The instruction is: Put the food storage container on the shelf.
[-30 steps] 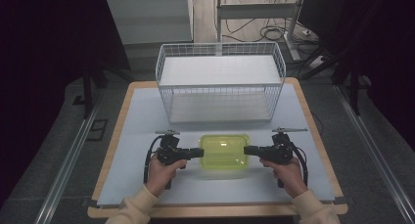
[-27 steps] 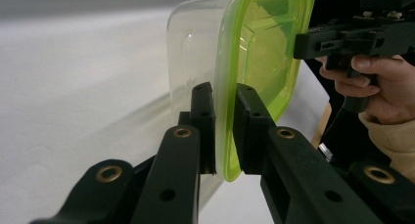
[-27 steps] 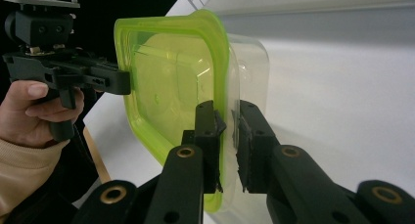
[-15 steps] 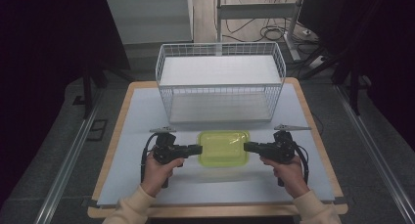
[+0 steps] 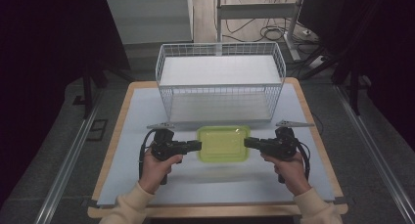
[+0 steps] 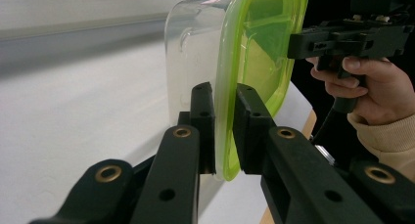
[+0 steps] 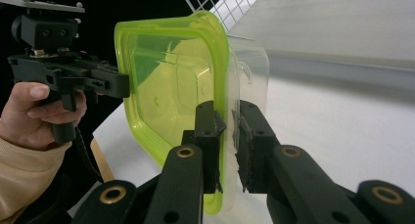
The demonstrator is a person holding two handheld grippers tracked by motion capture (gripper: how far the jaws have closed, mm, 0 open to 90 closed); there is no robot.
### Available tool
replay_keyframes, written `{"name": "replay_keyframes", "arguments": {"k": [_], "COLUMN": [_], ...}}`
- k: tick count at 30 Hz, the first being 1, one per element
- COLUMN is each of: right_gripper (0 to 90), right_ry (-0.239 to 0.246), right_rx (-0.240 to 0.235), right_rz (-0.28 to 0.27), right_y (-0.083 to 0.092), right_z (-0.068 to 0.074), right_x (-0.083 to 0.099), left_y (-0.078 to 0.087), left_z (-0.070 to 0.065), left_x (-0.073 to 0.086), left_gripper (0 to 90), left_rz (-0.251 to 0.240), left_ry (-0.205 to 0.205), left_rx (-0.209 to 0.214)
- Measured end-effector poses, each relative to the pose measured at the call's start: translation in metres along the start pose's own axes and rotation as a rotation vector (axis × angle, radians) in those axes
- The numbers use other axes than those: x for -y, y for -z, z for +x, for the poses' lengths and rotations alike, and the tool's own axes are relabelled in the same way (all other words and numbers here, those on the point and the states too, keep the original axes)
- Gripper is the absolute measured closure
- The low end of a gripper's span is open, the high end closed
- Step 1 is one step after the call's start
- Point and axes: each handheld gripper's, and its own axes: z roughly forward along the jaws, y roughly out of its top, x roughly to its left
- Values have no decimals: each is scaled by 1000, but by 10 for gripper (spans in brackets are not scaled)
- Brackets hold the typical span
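Wood-edged table (image 5: 313,121) with pale blue-grey mat (image 5: 127,150), white wire basket (image 5: 220,84) at back. Grey carpet floor (image 5: 44,150), metal floor rails (image 5: 66,165), cables (image 5: 279,33) behind, dark surroundings.

Container (image 5: 222,144) between both grippers, before basket (image 5: 220,79).

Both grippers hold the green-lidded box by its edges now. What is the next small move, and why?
Probably carry the box forward and a little higher, toward the wire basket. The left gripper and the right gripper each pinch the lid rim at opposite ends, and the open-topped basket stands right behind the box, with its rim above the box.
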Motion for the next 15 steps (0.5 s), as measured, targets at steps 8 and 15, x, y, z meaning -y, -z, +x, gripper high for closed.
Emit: {"name": "replay_keyframes", "arguments": {"k": [8, 15], "right_gripper": [805, 805], "right_ry": [8, 21], "right_rx": [-7, -8], "right_rz": [-18, -28], "right_y": [2, 5], "right_z": [6, 12], "right_x": [-9, -22], "left_y": [8, 14], "left_z": [-6, -9], "left_x": [-11, -22], "left_gripper": [803, 802], "left_rz": [-11, -28], "left_ry": [-29, -32], "left_rx": [-9, -9]}}
